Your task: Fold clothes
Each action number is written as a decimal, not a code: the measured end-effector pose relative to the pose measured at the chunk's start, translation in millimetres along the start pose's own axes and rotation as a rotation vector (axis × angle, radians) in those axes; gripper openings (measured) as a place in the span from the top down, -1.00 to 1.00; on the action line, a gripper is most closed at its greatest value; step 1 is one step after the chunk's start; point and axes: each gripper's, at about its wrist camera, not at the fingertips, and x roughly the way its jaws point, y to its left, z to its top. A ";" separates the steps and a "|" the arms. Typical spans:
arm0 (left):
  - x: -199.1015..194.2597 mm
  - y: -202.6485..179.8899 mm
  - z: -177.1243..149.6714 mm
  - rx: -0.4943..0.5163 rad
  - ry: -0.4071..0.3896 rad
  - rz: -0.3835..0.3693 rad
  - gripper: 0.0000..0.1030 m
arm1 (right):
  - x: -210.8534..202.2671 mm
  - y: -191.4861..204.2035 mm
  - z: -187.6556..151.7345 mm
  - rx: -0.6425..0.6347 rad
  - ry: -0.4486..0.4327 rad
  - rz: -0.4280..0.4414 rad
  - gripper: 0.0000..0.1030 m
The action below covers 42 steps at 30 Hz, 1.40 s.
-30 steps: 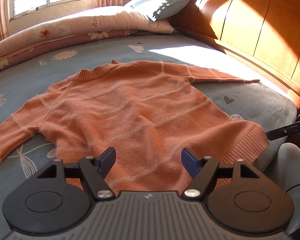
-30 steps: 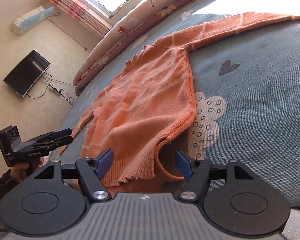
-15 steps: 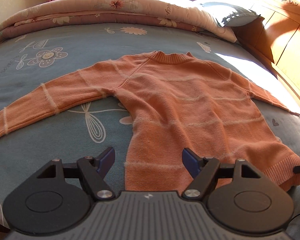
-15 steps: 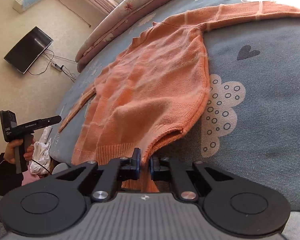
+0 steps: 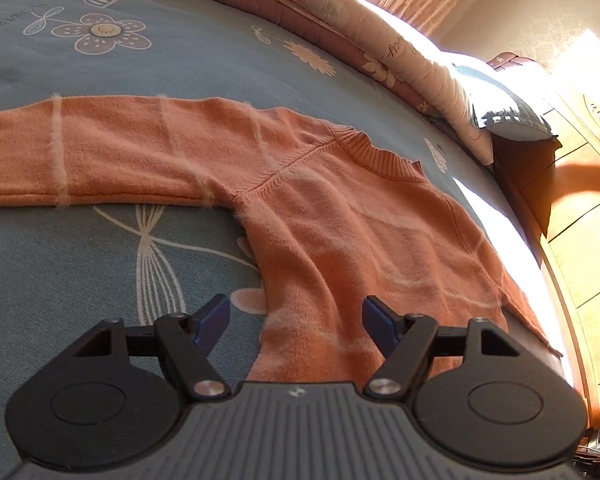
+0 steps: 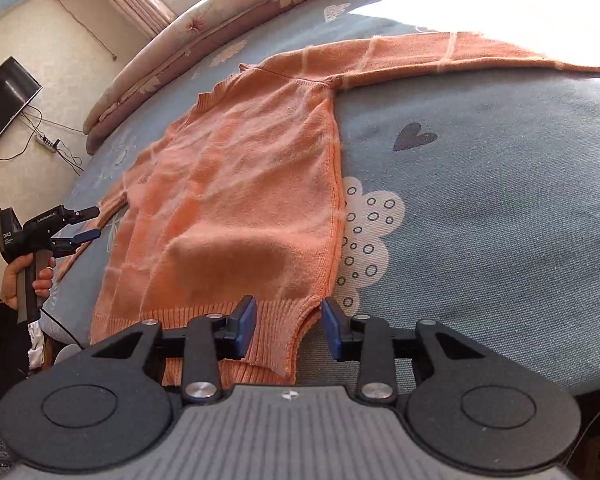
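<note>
Sweater (image 6: 236,200) spread flat on the bed (image 6: 500,208), sleeves out to both frame edges. Right gripper (image 6: 288,330), shut on the hem corner half a second ago, now stands open astride it, holding nothing. Left gripper (image 5: 296,322), open and empty, has swung over the opposite side edge. Straightening looks finished; folding is not yet begun.
</note>
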 end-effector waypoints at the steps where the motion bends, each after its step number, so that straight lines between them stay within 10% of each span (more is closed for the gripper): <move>1: 8.5 4.5 3.6 -0.010 -0.003 -0.005 -0.41 | 4.0 2.5 3.2 -0.005 0.004 -0.003 0.17; 18: 83.4 39.0 28.1 -0.189 -0.120 -0.249 -0.41 | 51.7 9.8 40.1 0.008 0.008 -0.002 0.09; 23: 77.7 24.8 15.3 -0.111 -0.034 -0.301 -0.33 | 57.6 13.1 40.3 -0.003 0.019 0.011 0.04; 27: 72.0 42.2 17.3 -0.193 -0.055 -0.278 0.76 | 62.1 11.1 40.2 0.010 0.025 0.007 0.04; 35: 41.5 50.0 37.4 -0.144 -0.187 -0.107 0.90 | 65.4 6.5 47.2 0.000 0.022 -0.022 0.04; 42: 52.2 67.9 29.7 -0.199 -0.105 -0.114 0.75 | 84.5 -8.4 79.0 -0.015 -0.017 -0.058 -0.02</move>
